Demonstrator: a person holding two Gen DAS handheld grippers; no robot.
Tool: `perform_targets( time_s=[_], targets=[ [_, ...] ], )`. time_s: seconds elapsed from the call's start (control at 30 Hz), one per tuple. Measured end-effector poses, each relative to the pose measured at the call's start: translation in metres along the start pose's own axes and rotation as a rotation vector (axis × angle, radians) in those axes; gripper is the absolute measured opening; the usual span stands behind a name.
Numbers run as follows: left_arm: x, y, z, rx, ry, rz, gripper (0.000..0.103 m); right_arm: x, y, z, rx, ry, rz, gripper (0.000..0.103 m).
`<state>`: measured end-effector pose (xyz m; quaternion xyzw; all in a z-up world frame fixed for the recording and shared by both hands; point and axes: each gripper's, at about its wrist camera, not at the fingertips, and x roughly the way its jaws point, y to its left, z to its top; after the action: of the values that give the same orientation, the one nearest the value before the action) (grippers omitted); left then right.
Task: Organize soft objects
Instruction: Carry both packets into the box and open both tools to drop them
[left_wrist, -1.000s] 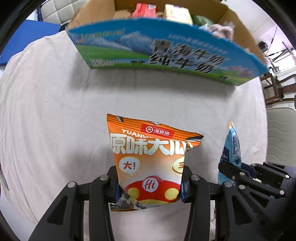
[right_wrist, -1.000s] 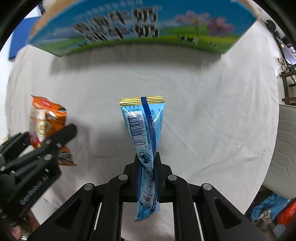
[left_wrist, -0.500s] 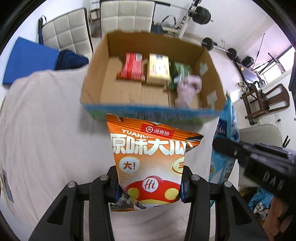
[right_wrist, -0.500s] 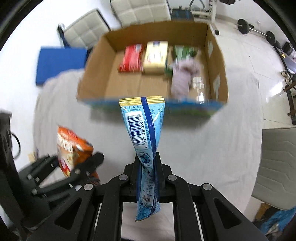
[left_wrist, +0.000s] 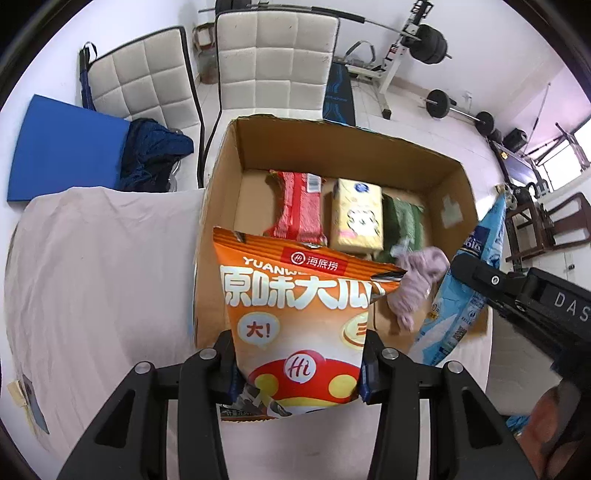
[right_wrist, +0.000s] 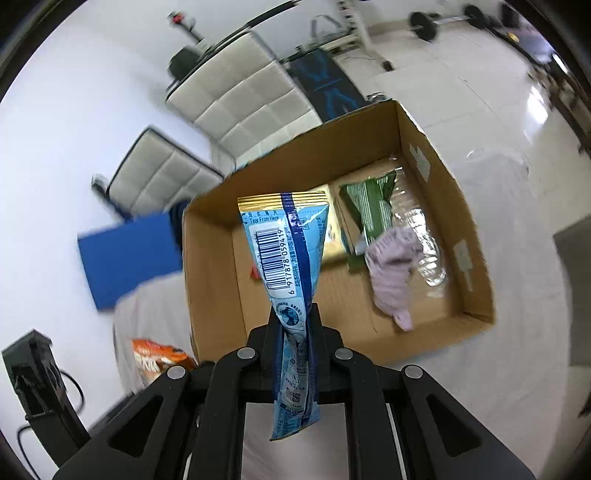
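My left gripper (left_wrist: 297, 363) is shut on an orange snack bag (left_wrist: 295, 314) and holds it above the near edge of an open cardboard box (left_wrist: 218, 206). My right gripper (right_wrist: 295, 328) is shut on a blue snack packet (right_wrist: 286, 254), held upright over the box (right_wrist: 210, 273); the packet also shows at the right of the left wrist view (left_wrist: 465, 280). Inside the box lie a red packet (left_wrist: 299, 206), a yellow pack (left_wrist: 356, 214), a green packet (right_wrist: 369, 210), a lilac cloth (right_wrist: 391, 269) and a clear plastic bottle (right_wrist: 424, 243).
The box stands on a table covered in white cloth (left_wrist: 92, 277). Two white padded chairs (left_wrist: 273, 59) and a blue mat (left_wrist: 62, 155) are behind it. Gym weights (left_wrist: 432, 48) stand on the floor at the back right.
Both grippers have risen with their bags and moved toward the box. The view went from the box's printed front wall to looking down into its inside.
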<state>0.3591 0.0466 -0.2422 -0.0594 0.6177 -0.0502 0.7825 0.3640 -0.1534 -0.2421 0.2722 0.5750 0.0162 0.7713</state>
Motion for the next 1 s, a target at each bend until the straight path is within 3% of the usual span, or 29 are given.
perform_targets(
  time_s=[0.23,0.37,0.67,1.0],
  targets=[
    [0.037,0.010,0.028,-0.003,0.051,0.015,0.042,0.046,-0.025,0.017,0.219,-0.079,0.037,0.012],
    [0.061,0.011,0.031,0.010,0.089,0.028,0.042,0.076,-0.036,0.012,0.310,-0.044,0.059,0.012],
    [0.091,0.015,0.033,0.029,0.150,0.041,0.042,0.125,-0.042,-0.004,0.337,0.018,0.040,0.012],
    [0.090,0.012,0.032,0.035,0.173,0.044,0.043,0.146,-0.035,-0.007,0.288,0.088,0.036,0.015]
  ],
)
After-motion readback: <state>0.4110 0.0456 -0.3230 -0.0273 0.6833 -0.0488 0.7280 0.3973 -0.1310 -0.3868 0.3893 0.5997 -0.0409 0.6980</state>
